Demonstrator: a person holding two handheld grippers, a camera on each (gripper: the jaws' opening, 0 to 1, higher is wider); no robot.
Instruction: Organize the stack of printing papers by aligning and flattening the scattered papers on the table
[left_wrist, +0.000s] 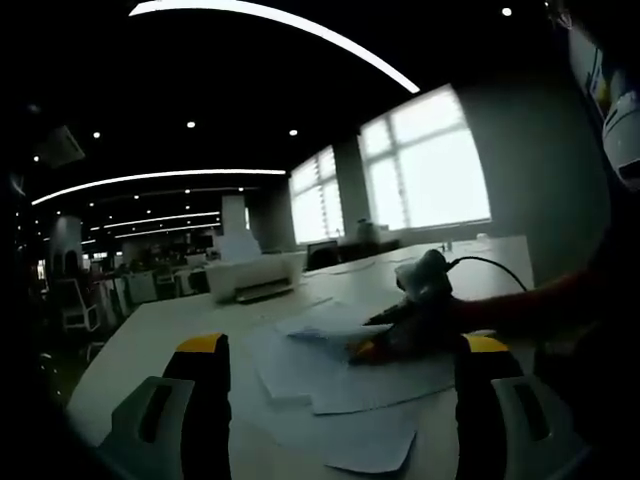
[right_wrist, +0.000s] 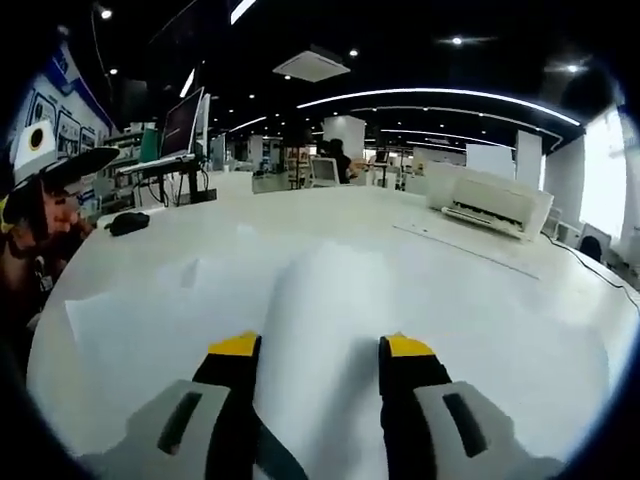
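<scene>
The scattered papers (left_wrist: 340, 375) lie fanned on the desk (left_wrist: 180, 320) just ahead of the left gripper (left_wrist: 340, 350), jaws apart, while the right gripper (right_wrist: 322, 348), jaws apart too, sits low over a sheet (right_wrist: 320, 290) running lengthwise away towards the desk's far edge, so it is the nearer.

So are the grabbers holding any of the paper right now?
No. The left gripper is open above the scattered papers. The right gripper is open too, with paper under its gap, not pinched.
</scene>
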